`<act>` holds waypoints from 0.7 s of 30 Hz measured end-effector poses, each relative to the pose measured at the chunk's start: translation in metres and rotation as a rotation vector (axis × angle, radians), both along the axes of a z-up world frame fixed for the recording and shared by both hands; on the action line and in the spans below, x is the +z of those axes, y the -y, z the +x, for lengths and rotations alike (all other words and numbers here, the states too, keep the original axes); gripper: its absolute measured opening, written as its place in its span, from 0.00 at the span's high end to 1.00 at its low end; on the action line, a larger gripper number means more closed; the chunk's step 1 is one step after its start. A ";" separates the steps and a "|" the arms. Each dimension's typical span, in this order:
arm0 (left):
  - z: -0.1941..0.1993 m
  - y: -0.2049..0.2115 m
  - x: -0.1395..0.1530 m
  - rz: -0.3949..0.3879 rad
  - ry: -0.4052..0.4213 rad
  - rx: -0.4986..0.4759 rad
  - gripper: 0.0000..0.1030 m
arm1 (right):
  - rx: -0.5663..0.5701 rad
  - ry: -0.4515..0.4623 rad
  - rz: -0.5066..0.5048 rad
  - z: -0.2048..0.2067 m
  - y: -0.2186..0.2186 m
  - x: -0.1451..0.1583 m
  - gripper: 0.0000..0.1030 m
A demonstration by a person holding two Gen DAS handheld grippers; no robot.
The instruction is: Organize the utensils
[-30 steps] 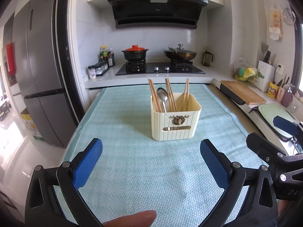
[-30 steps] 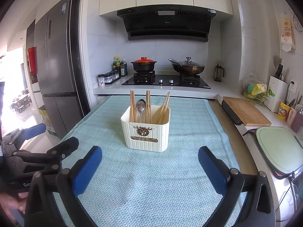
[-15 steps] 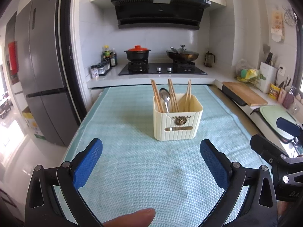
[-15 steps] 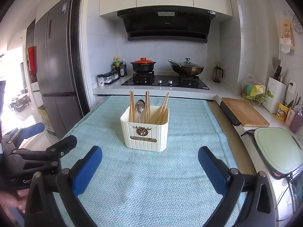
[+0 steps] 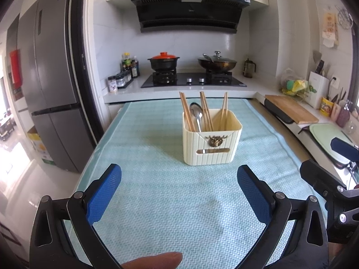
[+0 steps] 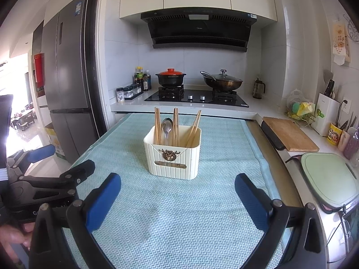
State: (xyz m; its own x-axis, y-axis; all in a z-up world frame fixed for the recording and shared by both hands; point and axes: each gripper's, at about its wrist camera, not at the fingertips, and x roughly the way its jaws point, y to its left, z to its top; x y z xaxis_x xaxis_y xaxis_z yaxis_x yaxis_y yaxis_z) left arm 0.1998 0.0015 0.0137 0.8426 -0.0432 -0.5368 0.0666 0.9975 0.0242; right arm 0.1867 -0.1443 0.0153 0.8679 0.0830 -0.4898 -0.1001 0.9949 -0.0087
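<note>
While both tools hang low over the teal cloth (image 5: 170,201) on the near side of the cream utensil holder (image 5: 212,143), the left gripper (image 5: 179,192) stands with its blue pads spread wide, nothing between them and nothing touched; a fingertip (image 5: 154,261) shows at the bottom edge of its view. The right gripper (image 6: 177,196) is likewise spread wide and empty, clear of the cloth as far as can be told. Beyond them, the holder stands upright on the cloth, its brass emblem facing the grippers. Inside it stand three groups of chopsticks (image 6: 158,125) and one spoon (image 6: 167,127), bowl upward, between the left and middle groups. No utensil is seen lying loose on the cloth around the holder. The utensils therefore lie as the task would want them, gathered in the holder; equally, this arrangement would suit a stage where they are yet to be drawn out and sorted, and the pictures do not settle which. Any handling of the holder's contents would, in this inspector's judgement, call for a narrow, centred approach from above, closing on one group at a time near its upper end, since the sticks lean against each other and the light holder could tip or slide on the cloth.
</note>
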 end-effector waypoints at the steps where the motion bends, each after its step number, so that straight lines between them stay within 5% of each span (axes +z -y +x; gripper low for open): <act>1: 0.000 0.001 0.000 0.001 0.001 -0.003 0.00 | 0.001 0.000 -0.001 0.000 -0.001 0.000 0.00; 21: -0.003 0.005 0.000 -0.001 0.000 -0.025 0.00 | -0.009 -0.005 -0.007 -0.002 0.003 -0.001 0.00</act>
State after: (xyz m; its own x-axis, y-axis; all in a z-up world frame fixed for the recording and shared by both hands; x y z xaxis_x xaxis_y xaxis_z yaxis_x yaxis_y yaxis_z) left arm 0.1972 -0.0036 0.0135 0.8410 -0.0654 -0.5370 0.0919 0.9955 0.0227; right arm 0.1849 -0.1477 0.0147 0.8662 0.0720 -0.4944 -0.0914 0.9957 -0.0151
